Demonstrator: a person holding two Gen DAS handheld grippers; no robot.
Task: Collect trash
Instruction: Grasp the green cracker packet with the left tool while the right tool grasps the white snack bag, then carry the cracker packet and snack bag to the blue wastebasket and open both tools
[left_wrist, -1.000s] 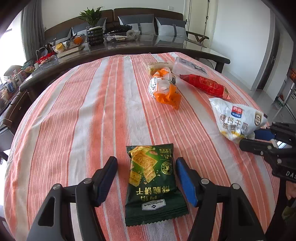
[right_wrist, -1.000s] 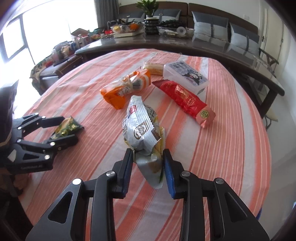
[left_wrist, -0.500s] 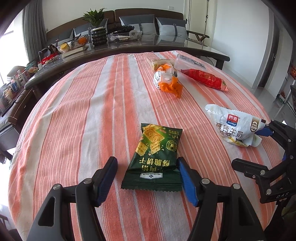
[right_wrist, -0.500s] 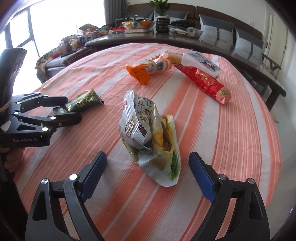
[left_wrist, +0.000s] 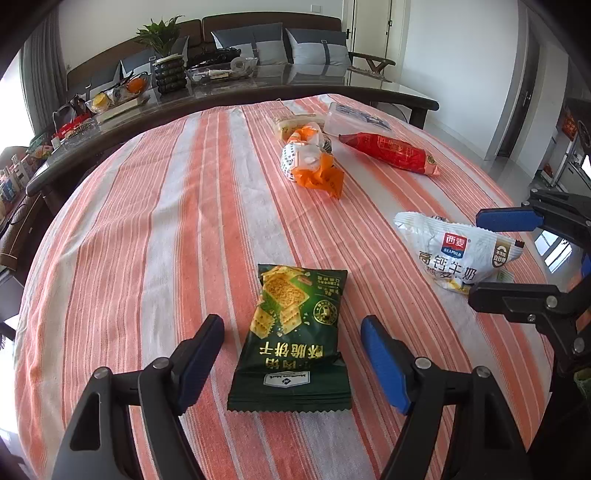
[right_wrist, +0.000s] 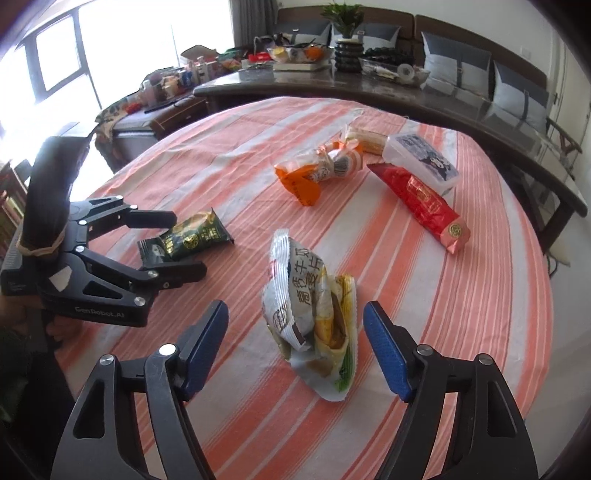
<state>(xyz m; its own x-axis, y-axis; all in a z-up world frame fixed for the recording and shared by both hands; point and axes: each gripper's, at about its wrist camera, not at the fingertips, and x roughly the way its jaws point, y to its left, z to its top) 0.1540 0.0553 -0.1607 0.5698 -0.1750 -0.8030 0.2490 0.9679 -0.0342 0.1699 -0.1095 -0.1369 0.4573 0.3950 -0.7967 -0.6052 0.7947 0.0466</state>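
Observation:
A green cracker packet (left_wrist: 291, 339) lies flat on the striped tablecloth between the jaws of my open left gripper (left_wrist: 291, 354); it also shows in the right wrist view (right_wrist: 188, 236). A crumpled white snack bag (right_wrist: 310, 310) lies between the jaws of my open right gripper (right_wrist: 295, 343), untouched; it also shows in the left wrist view (left_wrist: 458, 254). Farther back lie an orange wrapper (left_wrist: 314, 166), a red packet (left_wrist: 391, 153) and a clear plastic box (right_wrist: 421, 162).
The round table (left_wrist: 147, 221) has an orange-and-white striped cloth. Behind it a dark counter (left_wrist: 221, 92) carries a plant, fruit and clutter. A small yellow wrapped item (right_wrist: 364, 140) lies by the box. The table edge drops off at right.
Both grippers have drawn back a little from their bags. The right gripper, shut on the white bag a second ago, has opened and let it go on the cloth.

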